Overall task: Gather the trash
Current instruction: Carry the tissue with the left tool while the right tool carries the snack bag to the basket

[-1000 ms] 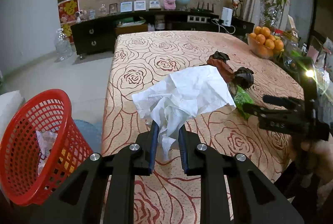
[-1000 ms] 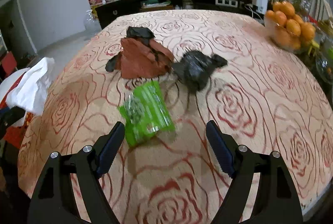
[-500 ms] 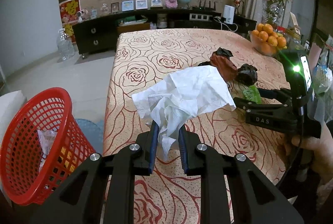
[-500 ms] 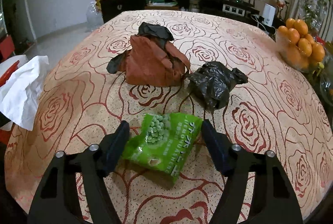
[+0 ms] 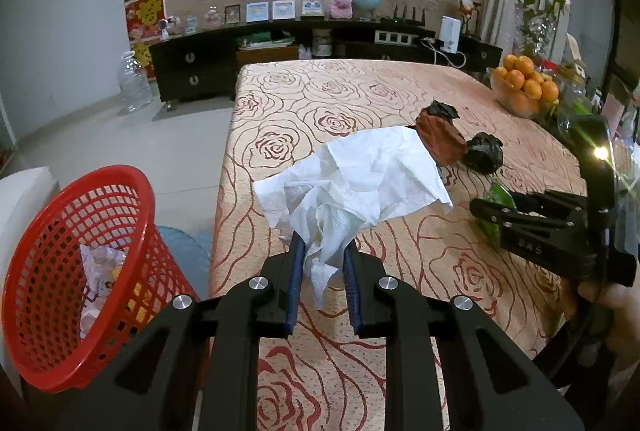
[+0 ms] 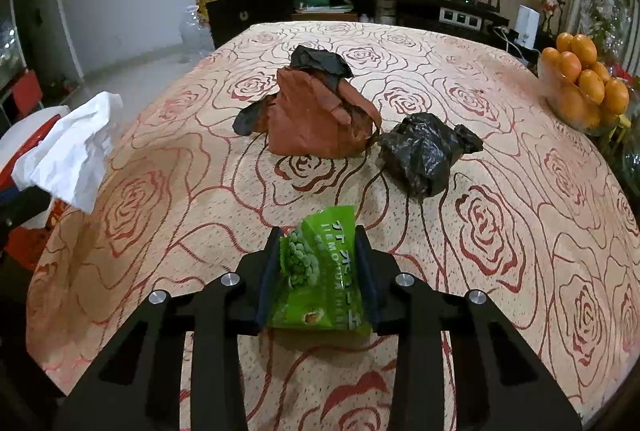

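Note:
My left gripper (image 5: 322, 251) is shut on a crumpled white tissue (image 5: 356, 179) and holds it above the table's left edge, right of a red mesh basket (image 5: 76, 271) on the floor that has paper in it. My right gripper (image 6: 318, 235) is shut on a green snack packet (image 6: 320, 271) that lies on the rose-patterned tablecloth (image 6: 520, 231). Beyond it lie a brown paper bag (image 6: 320, 119) with black plastic at its top and a crumpled black plastic bag (image 6: 424, 155). The tissue also shows in the right wrist view (image 6: 68, 151). The right gripper shows in the left wrist view (image 5: 492, 211).
A glass bowl of oranges (image 6: 584, 91) stands at the table's right edge, with vases and flowers (image 5: 536, 23) behind. A dark sideboard (image 5: 320, 43) with frames and a globe runs along the far wall. A clear water jug (image 5: 134, 87) stands on the floor.
My right gripper moved forward over the green packet and closed on it. My left gripper kept the tissue and hardly moved.

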`<act>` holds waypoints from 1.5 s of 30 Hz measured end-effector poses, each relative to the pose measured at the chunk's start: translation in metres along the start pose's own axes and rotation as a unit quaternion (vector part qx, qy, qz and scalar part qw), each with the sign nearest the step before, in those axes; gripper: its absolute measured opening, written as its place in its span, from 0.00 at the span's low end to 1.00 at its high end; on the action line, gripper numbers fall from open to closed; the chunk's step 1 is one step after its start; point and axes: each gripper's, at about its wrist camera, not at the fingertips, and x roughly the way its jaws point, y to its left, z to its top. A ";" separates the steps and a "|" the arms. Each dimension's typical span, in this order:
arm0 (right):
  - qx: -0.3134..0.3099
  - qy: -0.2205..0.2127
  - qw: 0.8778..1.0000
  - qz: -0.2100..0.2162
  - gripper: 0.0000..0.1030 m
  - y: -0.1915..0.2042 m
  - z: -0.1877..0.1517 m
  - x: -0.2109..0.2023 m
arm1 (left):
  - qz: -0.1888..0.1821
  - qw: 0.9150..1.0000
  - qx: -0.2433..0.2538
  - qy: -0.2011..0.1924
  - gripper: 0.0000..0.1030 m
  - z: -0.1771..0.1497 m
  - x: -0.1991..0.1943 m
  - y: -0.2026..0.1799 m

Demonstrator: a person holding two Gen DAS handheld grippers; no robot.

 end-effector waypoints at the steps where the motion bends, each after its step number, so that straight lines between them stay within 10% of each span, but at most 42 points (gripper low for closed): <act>1: 0.003 -0.002 1.000 0.003 0.32 -0.001 0.000 -0.003 | 0.001 1.000 -0.002 -0.001 0.17 0.000 -0.001 0.002; 26: 0.009 -0.059 0.997 0.043 0.32 0.010 0.002 -0.067 | 0.089 0.991 -0.074 -0.063 0.17 0.023 -0.071 0.083; 45: -0.031 -0.062 0.991 0.112 0.32 0.092 0.042 -0.069 | 0.201 0.969 -0.138 -0.024 0.24 0.009 -0.072 0.162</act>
